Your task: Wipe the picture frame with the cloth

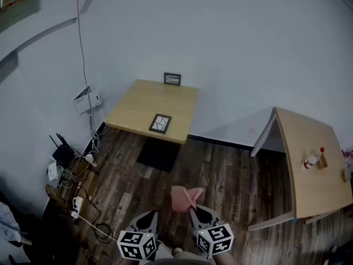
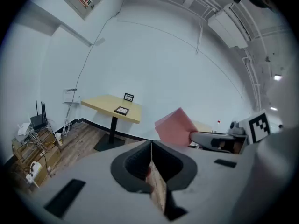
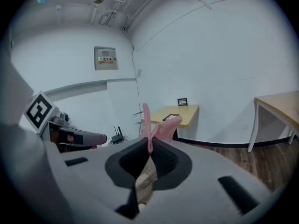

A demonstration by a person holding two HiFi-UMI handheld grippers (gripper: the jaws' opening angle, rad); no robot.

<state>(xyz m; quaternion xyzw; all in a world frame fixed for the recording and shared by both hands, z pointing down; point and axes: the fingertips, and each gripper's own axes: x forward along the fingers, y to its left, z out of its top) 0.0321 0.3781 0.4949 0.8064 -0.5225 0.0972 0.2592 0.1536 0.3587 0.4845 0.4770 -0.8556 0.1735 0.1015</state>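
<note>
Nearest, the right hand-held gripper (image 1: 194, 210) pinches the pink cloth (image 1: 185, 196) by one edge, the rest flopping free. The left hand-held gripper (image 1: 148, 217) is pressed together on nothing. Well apart, at 12 o'clock, the picture frame (image 1: 160, 123) lies flat near the table's (image 1: 138, 106) 6 o'clock edge, and a second frame (image 1: 172, 79) stands at its 12 o'clock edge. Closing in comes first. Steadying the flat frame with the empty jaws should stop it sliding while it is wiped.

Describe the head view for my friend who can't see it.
The right gripper holds a soft pink cloth above a dark wooden floor, beside the left gripper. Ahead, a black picture frame lies flat on a light wooden table.
</note>
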